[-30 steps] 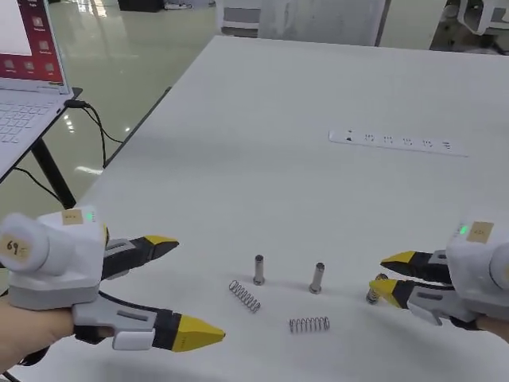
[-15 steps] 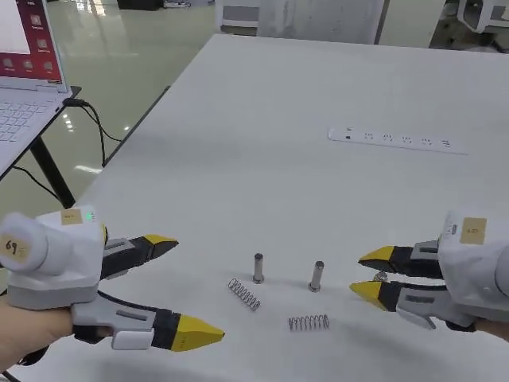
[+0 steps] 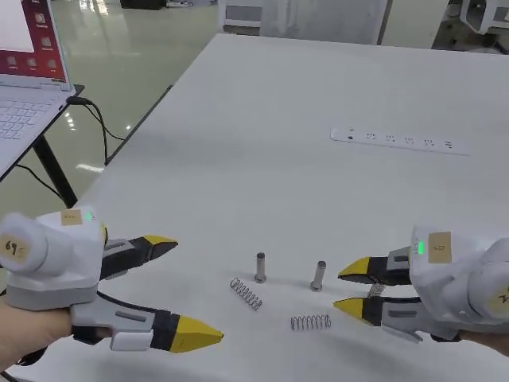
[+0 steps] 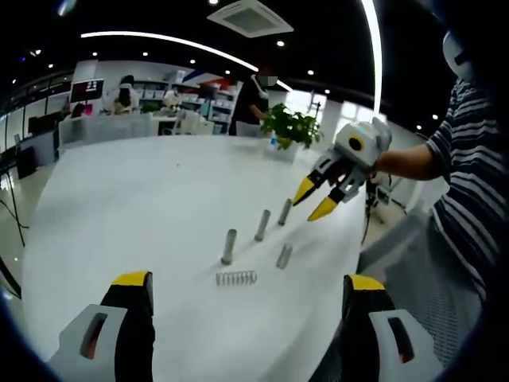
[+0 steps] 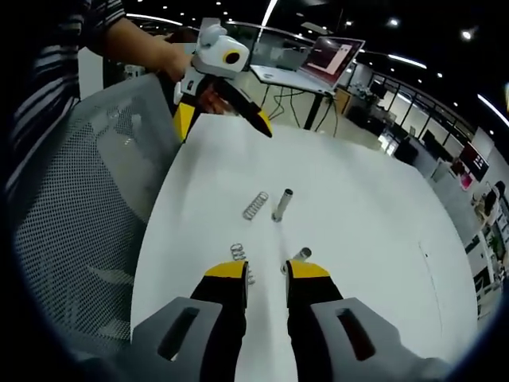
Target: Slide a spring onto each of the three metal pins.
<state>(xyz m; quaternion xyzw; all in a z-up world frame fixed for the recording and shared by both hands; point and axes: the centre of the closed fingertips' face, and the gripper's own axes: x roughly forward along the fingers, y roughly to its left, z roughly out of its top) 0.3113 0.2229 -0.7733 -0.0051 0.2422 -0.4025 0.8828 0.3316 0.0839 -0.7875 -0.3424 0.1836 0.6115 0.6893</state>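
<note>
Three views, head view first: the middle steel pin (image 3: pixel 318 274) stands upright on the white table (image 3: pixel 318 119). A short coiled wire spring (image 3: pixel 310 321) lies just on the person's side of it. A second coiled spring (image 3: pixel 246 294) lies farther left, beside another upright pin (image 3: pixel 260 267). The right gripper (image 3: pixel 348 289), jaws slightly apart and pinching nothing visible, hovers just right of the middle pin. The left gripper (image 3: pixel 179 288), spread wide, hangs well to its left.

Left gripper view: a third pin (image 4: pixel 285 212) stands just beyond the middle pin, near the right gripper's tips.

Right gripper view: the short spring lies left of the middle pin, beside the tips.

The likely step is picking it up. Pinch lightly near one end, keep the bore clear, raise it upright, then lower it squarely over the pin.
</note>
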